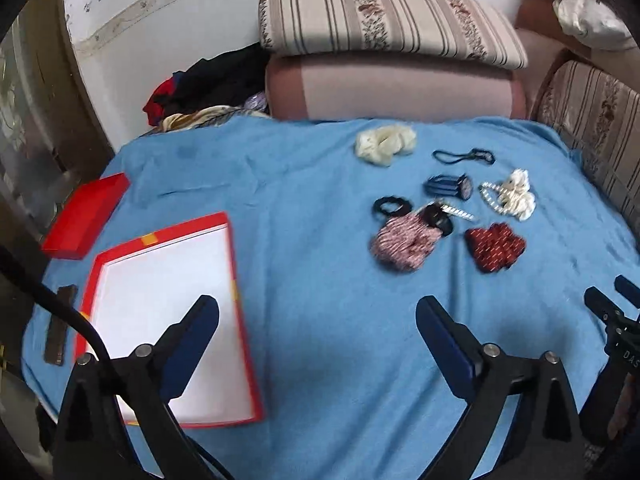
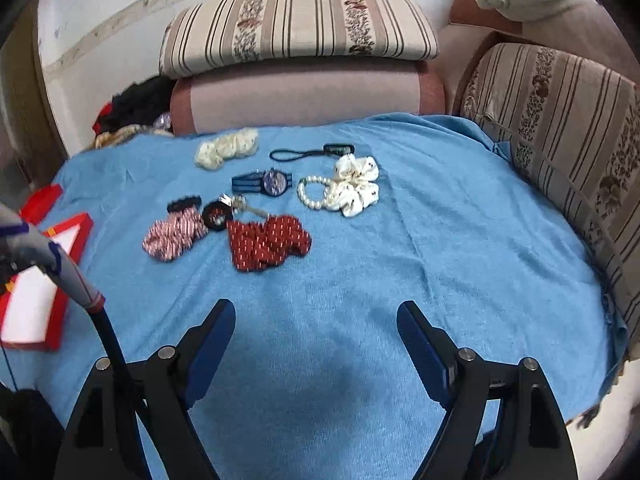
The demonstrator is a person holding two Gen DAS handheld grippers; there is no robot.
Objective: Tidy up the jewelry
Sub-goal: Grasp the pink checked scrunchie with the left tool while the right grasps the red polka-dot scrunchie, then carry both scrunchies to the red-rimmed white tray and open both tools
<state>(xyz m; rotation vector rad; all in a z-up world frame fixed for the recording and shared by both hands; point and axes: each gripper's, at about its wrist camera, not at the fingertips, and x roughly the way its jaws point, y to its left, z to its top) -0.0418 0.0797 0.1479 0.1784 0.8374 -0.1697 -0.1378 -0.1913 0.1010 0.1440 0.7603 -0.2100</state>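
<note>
Both claws hang above a blue blanket [image 2: 360, 240] with nothing between their blue pads: the left claw [image 1: 318, 316] is spread wide over bare cloth just right of an open red box [image 1: 240, 320] with a white inside, and the right claw [image 2: 316, 320] is likewise spread over bare cloth, well short of the jewelry.

The pieces lie in a loose cluster ahead of both. Nearest is a dark red dotted scrunchie [image 2: 268, 244], with a pink striped scrunchie [image 2: 174, 236] to its left. Between and just behind them sit a black ring-shaped piece [image 2: 217, 215] and a small silvery piece [image 2: 244, 204], close enough that whether they touch cannot be told. A black hair tie [image 1: 390, 205] lies behind the pink scrunchie. Farther back is a blue watch [image 2: 264, 183], and to its right a pearl bracelet [image 2: 314, 192] touches a white dotted scrunchie [image 2: 356, 188]. Behind these lie a thin black cord [image 2: 304, 153] and a cream scrunchie [image 2: 226, 148].

The red lid [image 1: 86, 216] rests at the blanket's left edge, beyond the box, and a dark flat strip [image 1: 60, 324] lies left of the box. Nothing stands between the claws and the cluster.

At the back, a striped cushion [image 2: 296, 32] is stacked on a pink cushion [image 2: 304, 92]; another striped cushion [image 2: 560, 120] runs along the right. Dark clothes [image 1: 216, 80] are heaped in the far left corner against a pale wall [image 1: 160, 20].
</note>
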